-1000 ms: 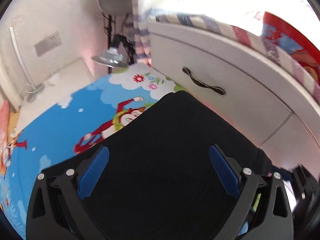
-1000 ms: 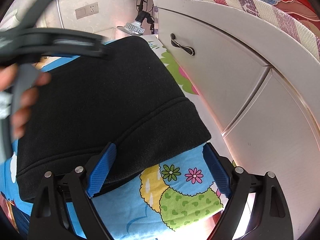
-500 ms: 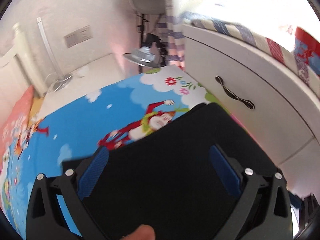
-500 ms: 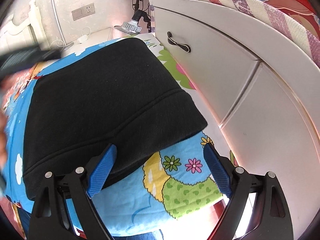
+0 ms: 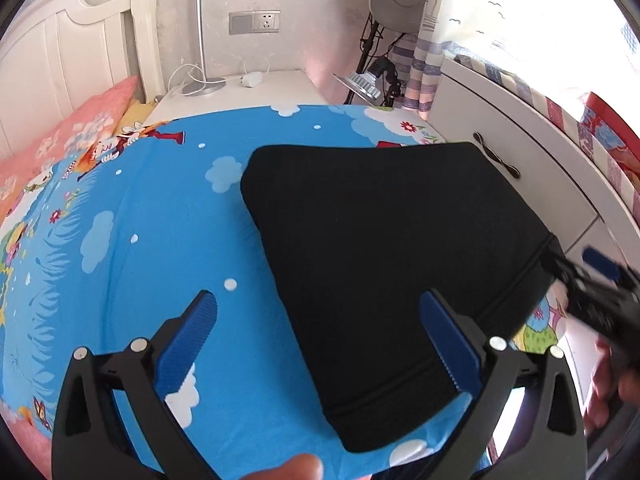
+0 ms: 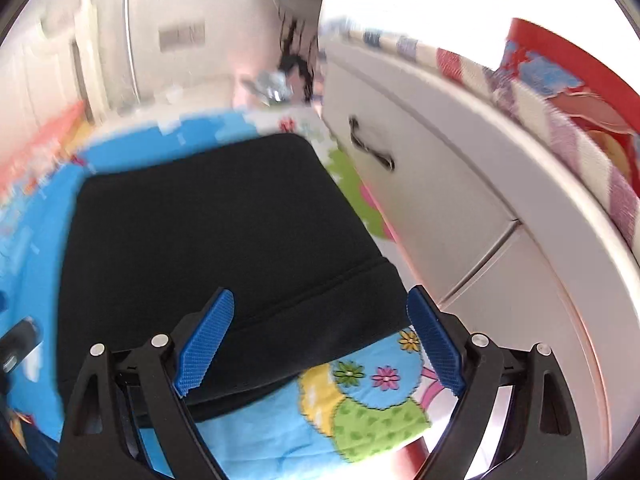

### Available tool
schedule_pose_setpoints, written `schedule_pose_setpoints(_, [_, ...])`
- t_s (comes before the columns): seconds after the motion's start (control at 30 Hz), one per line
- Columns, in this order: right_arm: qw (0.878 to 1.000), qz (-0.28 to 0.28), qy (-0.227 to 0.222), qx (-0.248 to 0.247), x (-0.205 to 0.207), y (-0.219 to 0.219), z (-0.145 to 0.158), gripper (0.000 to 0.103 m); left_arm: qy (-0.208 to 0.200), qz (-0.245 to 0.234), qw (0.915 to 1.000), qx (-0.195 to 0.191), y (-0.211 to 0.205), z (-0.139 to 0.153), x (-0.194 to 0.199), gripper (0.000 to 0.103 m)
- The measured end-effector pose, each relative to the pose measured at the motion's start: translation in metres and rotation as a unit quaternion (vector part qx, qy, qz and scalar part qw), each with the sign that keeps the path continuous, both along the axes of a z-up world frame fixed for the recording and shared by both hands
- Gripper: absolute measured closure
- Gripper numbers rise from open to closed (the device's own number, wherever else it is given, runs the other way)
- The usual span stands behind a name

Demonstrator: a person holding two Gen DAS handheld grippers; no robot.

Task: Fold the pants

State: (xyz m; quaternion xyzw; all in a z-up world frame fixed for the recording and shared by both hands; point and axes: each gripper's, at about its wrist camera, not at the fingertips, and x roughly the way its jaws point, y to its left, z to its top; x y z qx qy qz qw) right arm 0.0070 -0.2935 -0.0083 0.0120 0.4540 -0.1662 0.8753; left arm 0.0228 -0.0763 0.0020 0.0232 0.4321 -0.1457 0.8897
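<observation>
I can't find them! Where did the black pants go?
The folded black pants lie on the blue cartoon bedsheet, at its right edge beside the white drawers.

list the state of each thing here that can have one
black pants: folded into a flat block on the bed sheet
left gripper: open, holding nothing
right gripper: open, holding nothing
drawer: shut
</observation>
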Motion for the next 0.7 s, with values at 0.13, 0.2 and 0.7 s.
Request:
schedule_pose_setpoints(0.13, [1.0, -0.005, 0.022, 0.007, -0.002, -0.005, -0.022, 0.017, 0.018, -0.025, 0.9995, -0.011, -0.011, -0.012, -0.016, 0.002])
schedule_pose_setpoints(0.2, [1.0, -0.005, 0.025, 0.001, -0.005, -0.003, -0.021, 0.016, 0.032, -0.033, 0.9989, -0.005, -0.018, -0.024, -0.02, 0.002])
schedule_pose_setpoints(0.7, [1.0, -0.019, -0.007, 0.01, -0.045, 0.014, 0.03, 0.016, 0.045, -0.041, 0.9981, 0.011, -0.013, -0.01, -0.025, 0.002])
